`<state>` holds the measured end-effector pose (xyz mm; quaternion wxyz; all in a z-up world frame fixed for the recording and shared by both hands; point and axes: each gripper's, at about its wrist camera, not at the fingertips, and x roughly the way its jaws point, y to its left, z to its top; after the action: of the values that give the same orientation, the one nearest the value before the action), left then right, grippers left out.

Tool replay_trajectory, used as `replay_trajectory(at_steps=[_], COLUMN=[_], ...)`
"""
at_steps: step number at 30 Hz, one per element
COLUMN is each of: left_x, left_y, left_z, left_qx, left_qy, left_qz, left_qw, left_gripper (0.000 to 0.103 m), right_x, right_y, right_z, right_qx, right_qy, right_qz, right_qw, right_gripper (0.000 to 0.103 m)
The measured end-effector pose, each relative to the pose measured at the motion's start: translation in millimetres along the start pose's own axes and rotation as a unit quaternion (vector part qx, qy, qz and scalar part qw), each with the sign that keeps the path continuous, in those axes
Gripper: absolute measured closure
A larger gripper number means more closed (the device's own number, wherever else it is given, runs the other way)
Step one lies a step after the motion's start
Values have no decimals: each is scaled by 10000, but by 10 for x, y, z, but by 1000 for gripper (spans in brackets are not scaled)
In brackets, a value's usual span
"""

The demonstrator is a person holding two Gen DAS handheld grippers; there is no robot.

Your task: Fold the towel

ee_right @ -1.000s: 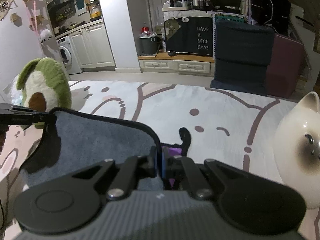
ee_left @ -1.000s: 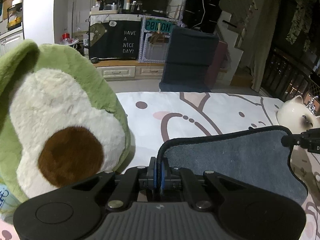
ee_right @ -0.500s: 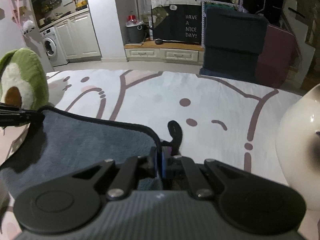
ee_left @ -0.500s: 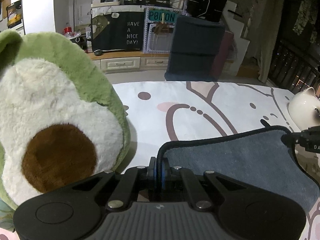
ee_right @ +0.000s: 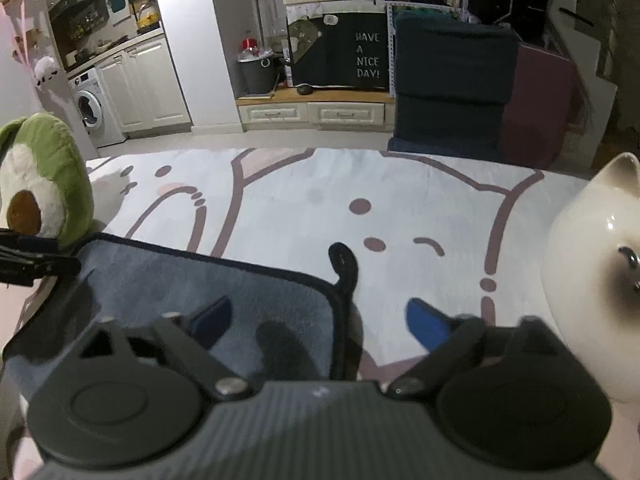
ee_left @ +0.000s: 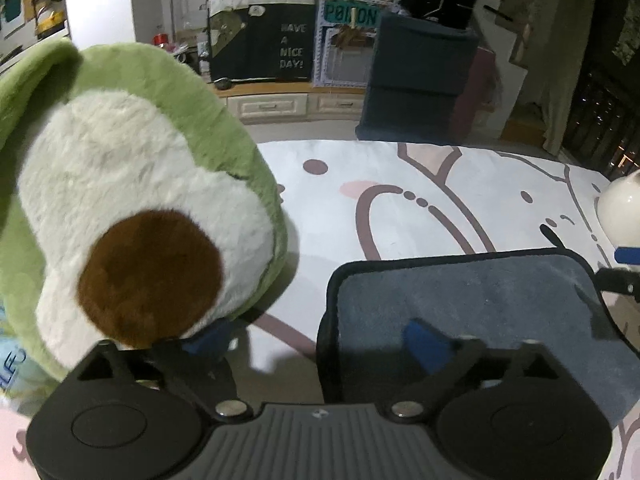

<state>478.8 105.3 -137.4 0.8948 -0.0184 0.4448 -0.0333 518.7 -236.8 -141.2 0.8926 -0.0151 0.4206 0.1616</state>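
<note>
A grey towel with a black hem (ee_left: 472, 300) lies flat on the cartoon-print rug (ee_left: 400, 208). My left gripper (ee_left: 316, 340) is open, its fingers spread on either side of the towel's left corner. My right gripper (ee_right: 320, 320) is open over the towel's right corner (ee_right: 224, 292), by the black hanging loop (ee_right: 344, 260). Neither holds the towel. The right gripper shows at the right edge of the left wrist view (ee_left: 618, 276), and the left gripper at the left edge of the right wrist view (ee_right: 36, 260).
A green avocado plush (ee_left: 120, 200) stands close to the left of the towel, also in the right wrist view (ee_right: 44, 184). A white ceramic cat (ee_right: 592, 272) stands close on the right. Beyond the rug are a dark folded cushion (ee_right: 452, 80) and low cabinets (ee_right: 312, 114).
Both grippers were shut on the towel's corners and holding its edge up. Now both have opened and the towel lies flat on the rug.
</note>
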Motion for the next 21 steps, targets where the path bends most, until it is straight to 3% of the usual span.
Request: replay_trajectory(at_steps=[21], left_x=[-800], left_y=[-289], left_z=[-62], left_qx=[-71], left_qy=[-173], left_qz=[114], left_qw=[9998], left_gripper=[0], right_x=[-655], right_y=[239], right_z=[-59], right_qx=[265], right_qy=[-6], right_qz=[-129], right_qw=[9996], right_gripper=[0])
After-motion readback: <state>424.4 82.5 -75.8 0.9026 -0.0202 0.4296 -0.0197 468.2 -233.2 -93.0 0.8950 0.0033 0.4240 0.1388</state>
